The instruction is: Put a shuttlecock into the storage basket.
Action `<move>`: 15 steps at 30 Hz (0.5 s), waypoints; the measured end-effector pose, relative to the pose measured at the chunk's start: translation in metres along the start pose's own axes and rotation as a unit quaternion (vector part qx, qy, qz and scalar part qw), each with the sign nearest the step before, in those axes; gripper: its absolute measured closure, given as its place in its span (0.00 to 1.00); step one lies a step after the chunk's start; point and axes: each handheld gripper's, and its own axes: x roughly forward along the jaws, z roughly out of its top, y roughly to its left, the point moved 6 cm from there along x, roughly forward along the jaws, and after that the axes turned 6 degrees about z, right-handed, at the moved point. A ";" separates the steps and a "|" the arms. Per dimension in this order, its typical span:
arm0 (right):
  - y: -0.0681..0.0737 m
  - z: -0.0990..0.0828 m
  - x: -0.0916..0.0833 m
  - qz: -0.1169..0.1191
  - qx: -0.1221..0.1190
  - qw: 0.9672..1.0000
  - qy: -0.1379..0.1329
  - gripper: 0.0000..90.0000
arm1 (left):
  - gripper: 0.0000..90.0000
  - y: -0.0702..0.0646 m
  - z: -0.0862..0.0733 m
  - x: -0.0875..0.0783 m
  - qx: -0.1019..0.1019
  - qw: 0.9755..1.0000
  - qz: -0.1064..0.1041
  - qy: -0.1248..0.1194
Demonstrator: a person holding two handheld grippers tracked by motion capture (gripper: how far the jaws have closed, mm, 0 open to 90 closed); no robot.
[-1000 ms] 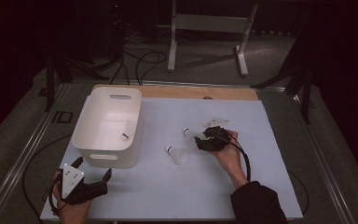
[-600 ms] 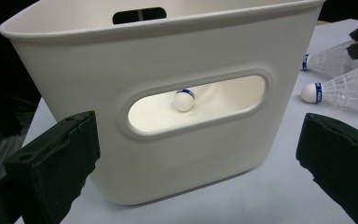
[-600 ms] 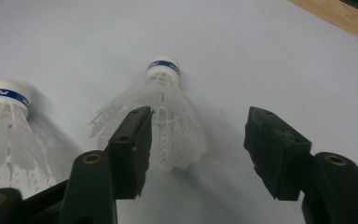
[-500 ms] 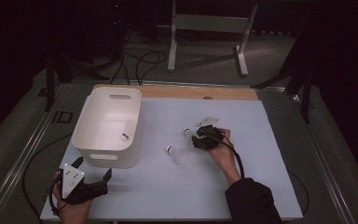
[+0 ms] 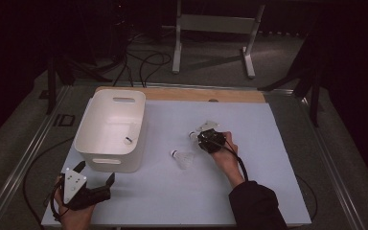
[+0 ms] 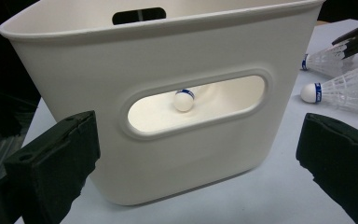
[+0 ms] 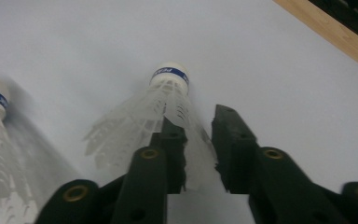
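At centre right of the high view, the right gripper (image 5: 202, 139) has just been closing on a shuttlecock (image 7: 161, 109) lying on the table (image 5: 268, 191). The right gripper view shows the plastic skirt caught between the black jaws, one jaw run inside the skirt, the other outside it, the white cork tip pointing away. Compared with a second ago, the hand has edged toward the upper left of the frame and the jaws have narrowed from wide to a pinch. That suggests the grasp is made, or nearly so, and a lift toward the bin (image 5: 110, 129) comes next. A second shuttlecock (image 5: 183, 157) rests just below and left of the gripper, apart from it. A third (image 6: 184, 99) already lies inside the bin, seen through its handle slot. At lower left, the left gripper (image 5: 95, 173) hangs idle before the bin, jaws spread wide and empty.
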 end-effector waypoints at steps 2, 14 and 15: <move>0.000 0.000 0.000 0.002 -0.002 1.000 0.000 0.94 | 0.00 0.000 0.000 0.000 0.000 1.000 0.000 0.000; -0.012 -0.001 -0.010 -0.010 0.029 0.999 -0.015 1.00 | 0.00 0.000 0.000 0.000 0.000 1.000 0.000 0.000; -0.012 0.000 -0.011 -0.010 0.029 0.999 -0.016 1.00 | 0.00 0.000 0.000 0.000 0.000 1.000 0.000 0.000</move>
